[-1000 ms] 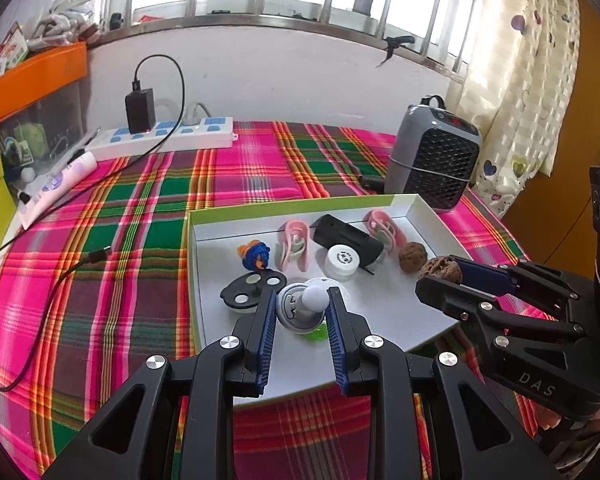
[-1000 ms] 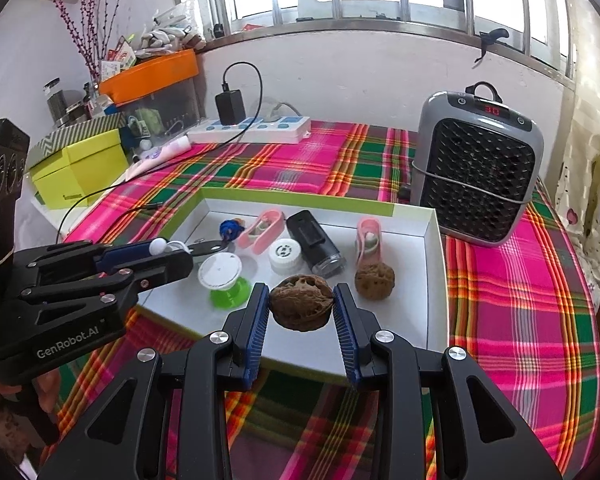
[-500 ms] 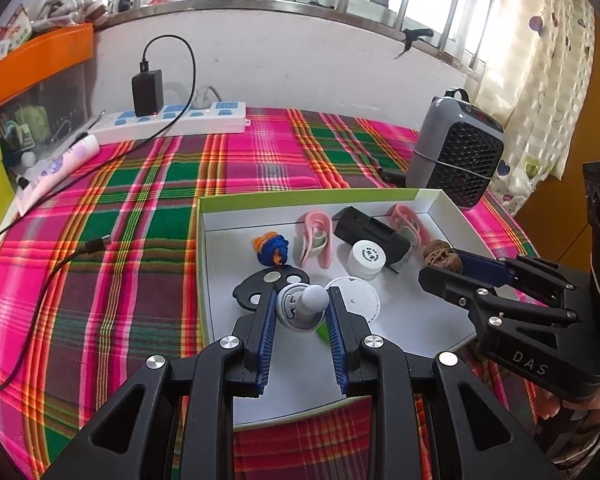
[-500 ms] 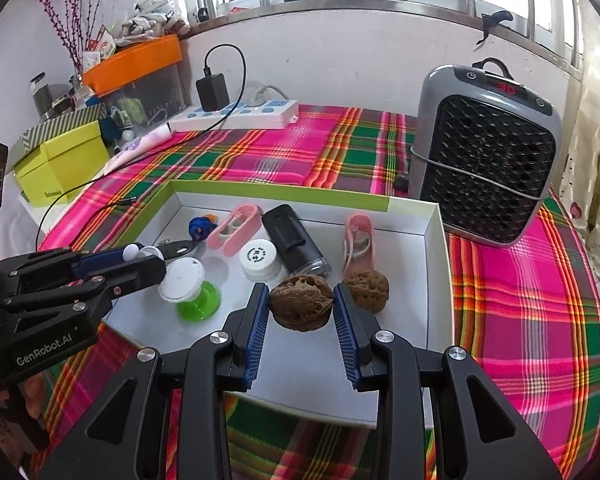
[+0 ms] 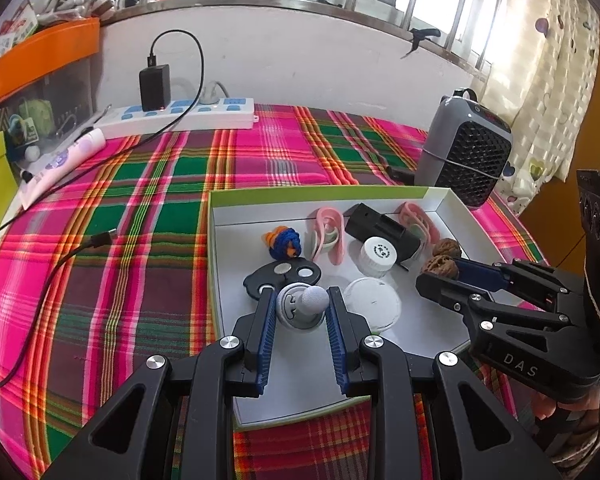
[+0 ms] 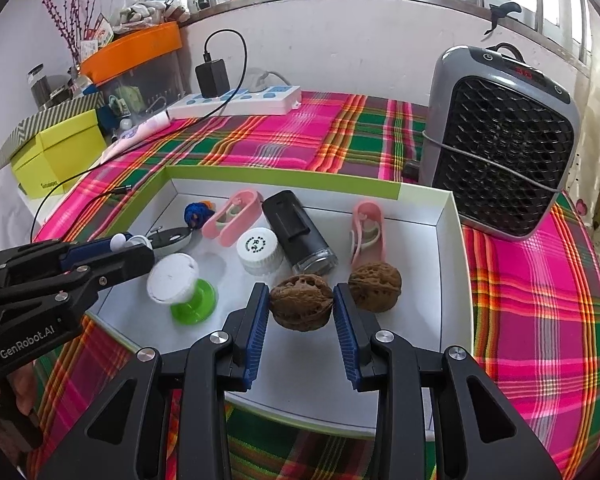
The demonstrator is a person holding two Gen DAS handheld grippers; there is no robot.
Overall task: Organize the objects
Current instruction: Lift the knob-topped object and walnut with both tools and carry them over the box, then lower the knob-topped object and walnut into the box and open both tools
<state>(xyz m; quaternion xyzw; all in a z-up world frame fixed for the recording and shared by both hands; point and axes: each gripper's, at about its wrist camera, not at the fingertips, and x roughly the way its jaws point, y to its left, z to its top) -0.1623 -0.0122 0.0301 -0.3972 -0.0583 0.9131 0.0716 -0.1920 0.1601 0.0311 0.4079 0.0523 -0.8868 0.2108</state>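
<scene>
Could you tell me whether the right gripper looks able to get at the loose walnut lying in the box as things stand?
Probably not yet: the right gripper is shut on a walnut. The loose walnut sits just beside its right finger, with nothing over it.

"GenRobot.AI" was printed in white on the black body of the left gripper (image 6: 112, 258), and "DAS" stood in pale letters on the body of the right gripper (image 5: 440, 276). The white bottle cap (image 6: 257, 245) carried a round printed mark and the heater (image 6: 500, 140) showed red display digits, both too small to read. Small print on the yellow box (image 6: 56, 156) was also illegible.
</scene>
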